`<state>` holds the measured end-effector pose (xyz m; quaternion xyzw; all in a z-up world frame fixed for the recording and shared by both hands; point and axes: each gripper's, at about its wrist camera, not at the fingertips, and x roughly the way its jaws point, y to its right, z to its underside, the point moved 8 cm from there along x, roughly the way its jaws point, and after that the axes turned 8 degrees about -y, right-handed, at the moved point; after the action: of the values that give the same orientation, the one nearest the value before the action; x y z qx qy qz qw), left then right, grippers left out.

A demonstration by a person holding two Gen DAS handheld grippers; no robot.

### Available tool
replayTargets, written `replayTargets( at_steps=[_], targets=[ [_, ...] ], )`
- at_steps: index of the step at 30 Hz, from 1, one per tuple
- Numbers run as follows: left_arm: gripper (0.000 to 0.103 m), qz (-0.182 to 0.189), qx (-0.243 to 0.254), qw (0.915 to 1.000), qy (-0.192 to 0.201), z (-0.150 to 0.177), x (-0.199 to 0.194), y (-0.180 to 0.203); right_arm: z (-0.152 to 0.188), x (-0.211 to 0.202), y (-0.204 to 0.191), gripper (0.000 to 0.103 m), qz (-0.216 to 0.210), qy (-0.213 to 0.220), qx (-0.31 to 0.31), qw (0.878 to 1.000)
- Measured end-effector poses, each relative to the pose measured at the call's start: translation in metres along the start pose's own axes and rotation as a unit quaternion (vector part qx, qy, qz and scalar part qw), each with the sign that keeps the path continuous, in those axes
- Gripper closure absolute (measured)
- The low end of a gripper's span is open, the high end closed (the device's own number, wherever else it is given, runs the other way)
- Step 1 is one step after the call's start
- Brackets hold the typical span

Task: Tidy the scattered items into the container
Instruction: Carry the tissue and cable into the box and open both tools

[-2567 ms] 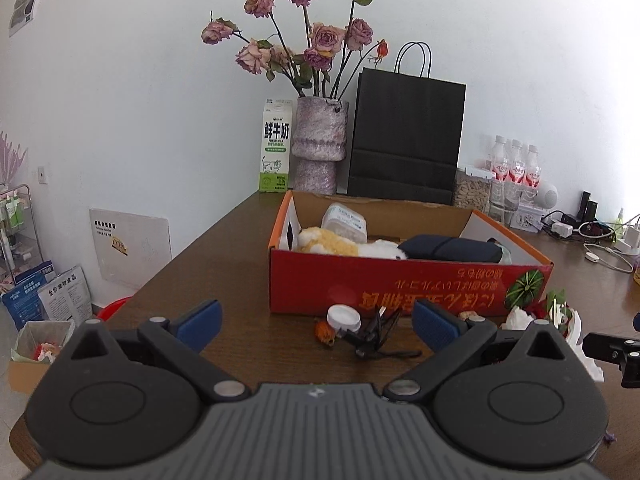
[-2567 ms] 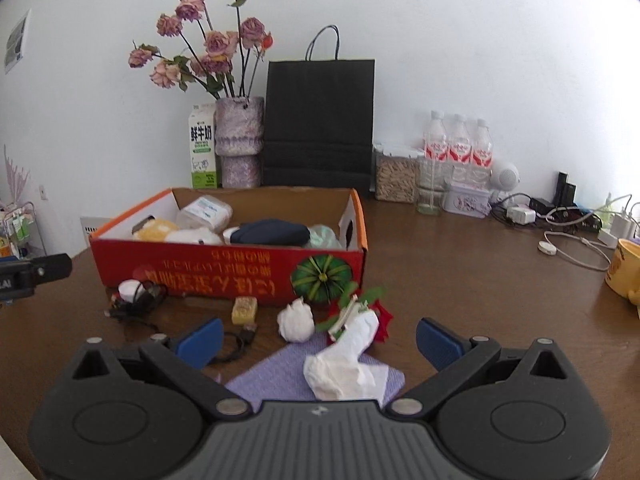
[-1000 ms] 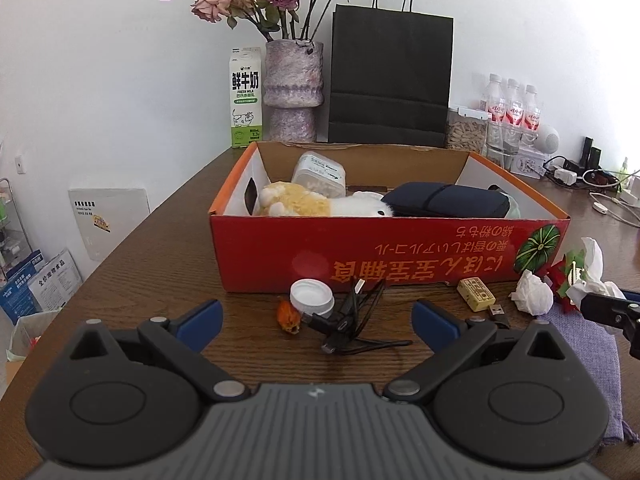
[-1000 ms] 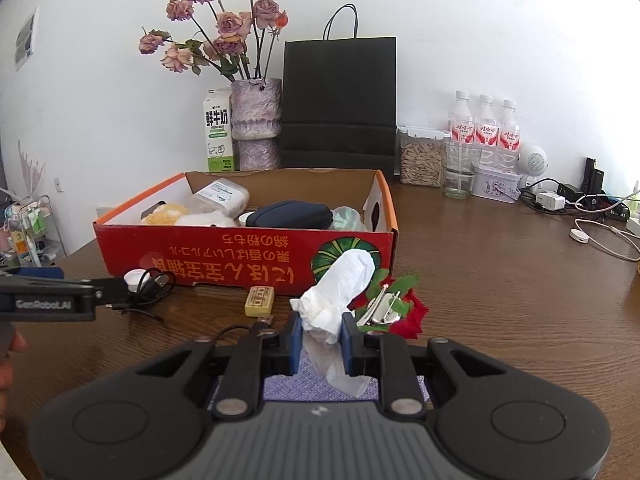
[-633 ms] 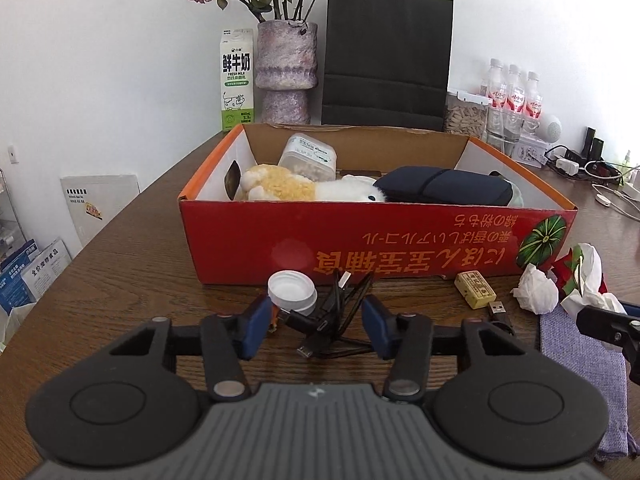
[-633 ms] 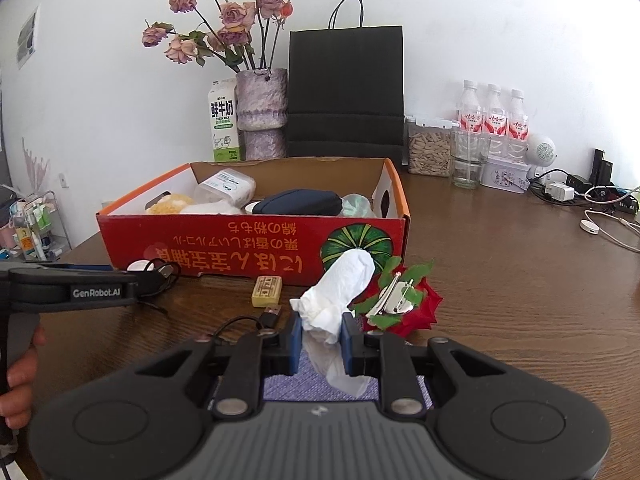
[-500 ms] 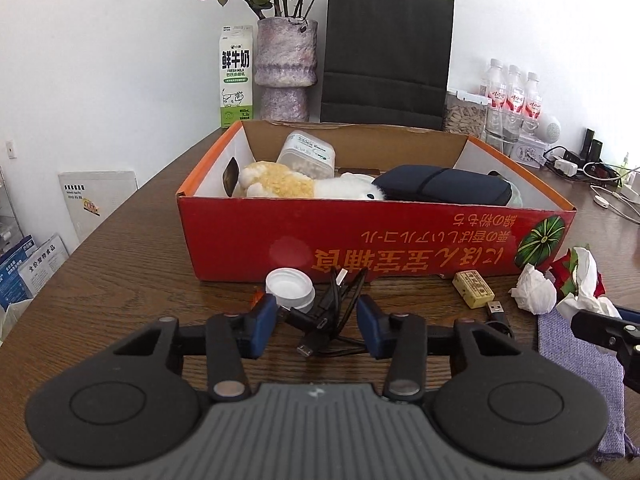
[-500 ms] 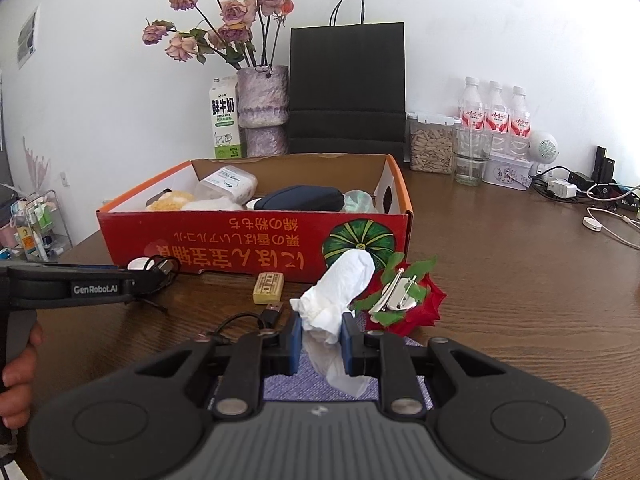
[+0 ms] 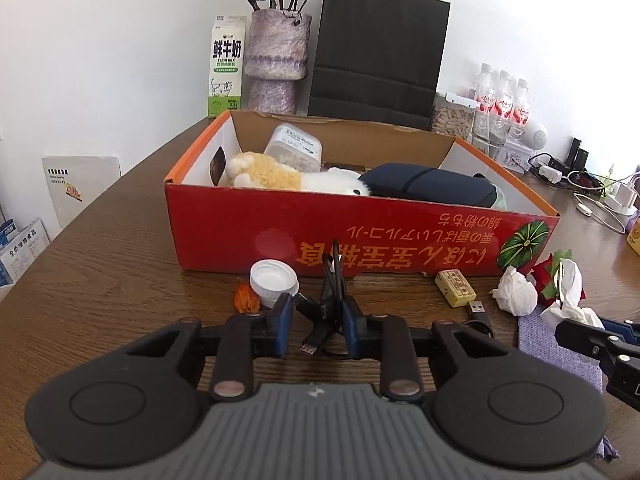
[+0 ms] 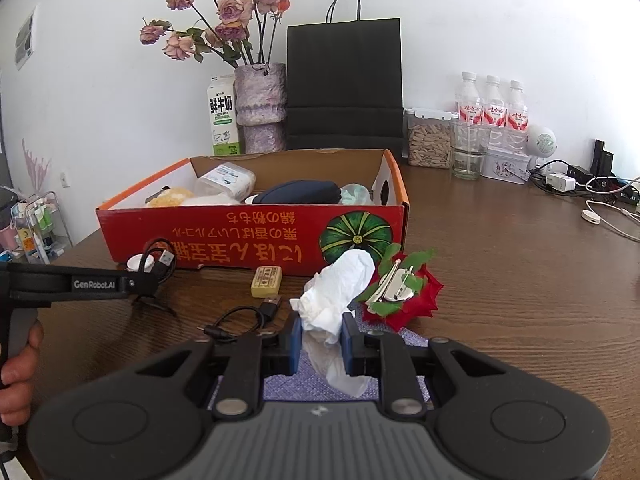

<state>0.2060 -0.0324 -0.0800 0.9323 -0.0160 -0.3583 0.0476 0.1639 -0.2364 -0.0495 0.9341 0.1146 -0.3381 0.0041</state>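
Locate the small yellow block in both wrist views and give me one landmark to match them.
Left wrist: the yellow block lies right of centre on the table, just in front of the red box, below the pumpkin print's left side.
Right wrist: the yellow block lies left of centre, in front of the box, beyond the USB plug.
Shared landmark: the green pumpkin print on the box front.

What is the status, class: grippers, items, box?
Left gripper shut on cable bundle. Right gripper shut on tissue. Both in front of red box; path clear.
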Motion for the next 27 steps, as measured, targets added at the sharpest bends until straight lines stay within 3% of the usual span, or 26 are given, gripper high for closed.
replayTargets(
  at_steps=[14, 27],
  targets=[
    [0.077, 0.004, 0.008, 0.9957, 0.092, -0.032, -0.053, 0.005, -0.028, -0.017, -0.008, 0.084, -0.004, 0.042, -0.014, 0.999],
    [0.077, -0.015, -0.023, 0.9865, 0.161, -0.104, -0.058, -0.006, -0.115, 0.003, -0.02, 0.084, -0.005, 0.114, -0.031, 0.993]
  ],
)
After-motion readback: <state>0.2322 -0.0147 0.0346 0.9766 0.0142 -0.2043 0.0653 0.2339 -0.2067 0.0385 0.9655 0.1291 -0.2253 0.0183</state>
